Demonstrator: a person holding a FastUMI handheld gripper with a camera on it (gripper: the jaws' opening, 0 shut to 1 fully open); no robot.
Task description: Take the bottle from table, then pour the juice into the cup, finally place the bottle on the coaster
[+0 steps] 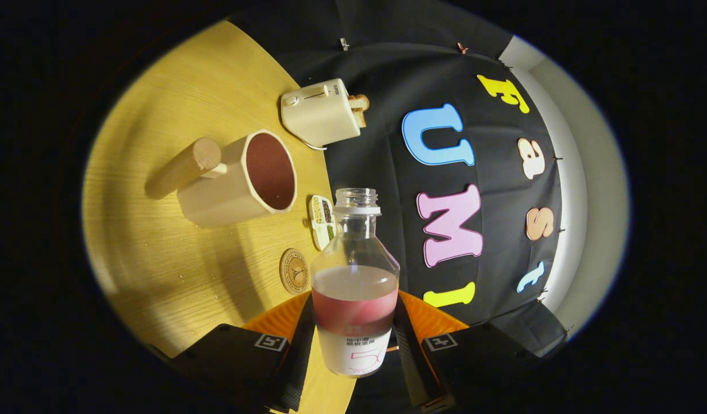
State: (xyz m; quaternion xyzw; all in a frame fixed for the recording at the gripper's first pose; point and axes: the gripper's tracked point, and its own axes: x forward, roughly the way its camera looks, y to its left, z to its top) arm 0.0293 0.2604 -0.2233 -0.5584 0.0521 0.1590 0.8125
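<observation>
Both fingers of the gripper (353, 345) press on the lower body of the bottle (354, 287), one on each side, so it is held firmly between them. It is a clear bottle with its cap off and pink juice (354, 305) filling its lower part, above a white label. The whole view is tilted, so the wooden table (175, 270) runs up the left side. Just beyond the fingers, to the left of the bottle, a small round coaster (294, 271) lies flat on the table. A little farther, a small dish (322, 220) of dark and green bits sits near the table's edge. Beyond that stands the cream cup (244, 181) with a wooden handle and a reddish-brown inside. Farthest off is a cream toaster (320, 113) with toast (359, 107) in its slot.
</observation>
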